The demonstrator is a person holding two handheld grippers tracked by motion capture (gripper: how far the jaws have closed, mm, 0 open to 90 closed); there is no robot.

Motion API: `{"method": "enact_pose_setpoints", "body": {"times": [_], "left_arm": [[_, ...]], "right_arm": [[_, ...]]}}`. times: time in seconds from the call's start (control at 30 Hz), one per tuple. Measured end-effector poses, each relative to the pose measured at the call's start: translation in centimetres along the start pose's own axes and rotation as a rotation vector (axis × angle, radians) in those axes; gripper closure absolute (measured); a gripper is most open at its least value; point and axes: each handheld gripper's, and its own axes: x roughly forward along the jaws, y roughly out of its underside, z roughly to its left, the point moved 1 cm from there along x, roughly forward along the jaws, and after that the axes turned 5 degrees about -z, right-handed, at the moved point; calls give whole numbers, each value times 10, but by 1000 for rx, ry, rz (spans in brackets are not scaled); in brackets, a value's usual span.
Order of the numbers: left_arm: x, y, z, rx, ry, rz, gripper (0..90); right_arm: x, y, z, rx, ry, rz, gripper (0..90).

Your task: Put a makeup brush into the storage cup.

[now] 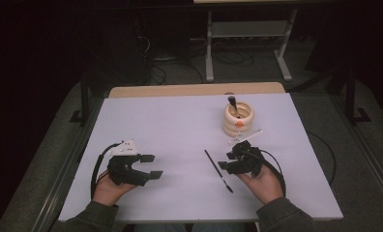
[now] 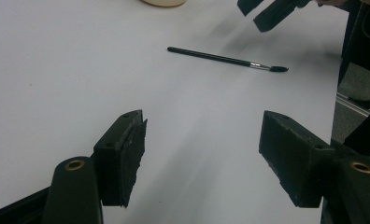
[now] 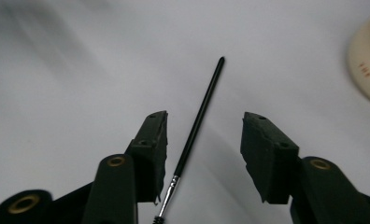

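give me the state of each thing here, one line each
left gripper: jaws open, empty, above the table
right gripper: jaws open around the thin brush, pads not pressing it
thin black brush: lying flat on the table
ribbed holder: upright, one brush standing in it
white stick: lying beside the holder

The right claw [image 3: 204, 140] straddles a black brush [image 3: 197, 123] on the table, its pads clear of it

Cream ribbed holder [image 3: 367, 65]: faint reddish lettering along its side in the right gripper view, too blurred to read. High view: small orange mark [image 1: 238, 123] on its front, illegible.
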Motion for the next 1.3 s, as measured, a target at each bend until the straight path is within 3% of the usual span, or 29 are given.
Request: {"method": "enact_pose_setpoints", "body": {"times": [0.2,0.6,0.8,1.1,1.17,1.3], "left_arm": [[1,0,0,1,0,3,310],[1,0,0,-1,2,1,311],[1,0,0,1,3,-2,312],[1,-1,-1,9,2,0,313],[3,-1,-2,1,7,-1,313],[3,-1,-3,7,7,5,313]], "right_arm": [[15,3,4,-2,-2,57,548],[31,12,7,12,-1,97,632],[40,16,12,-6,4,129,677],[41,20,19,-20,94,117,807],[42,20,20,-41,112,109,823],[42,21,19,-12,106,112,844]]}}
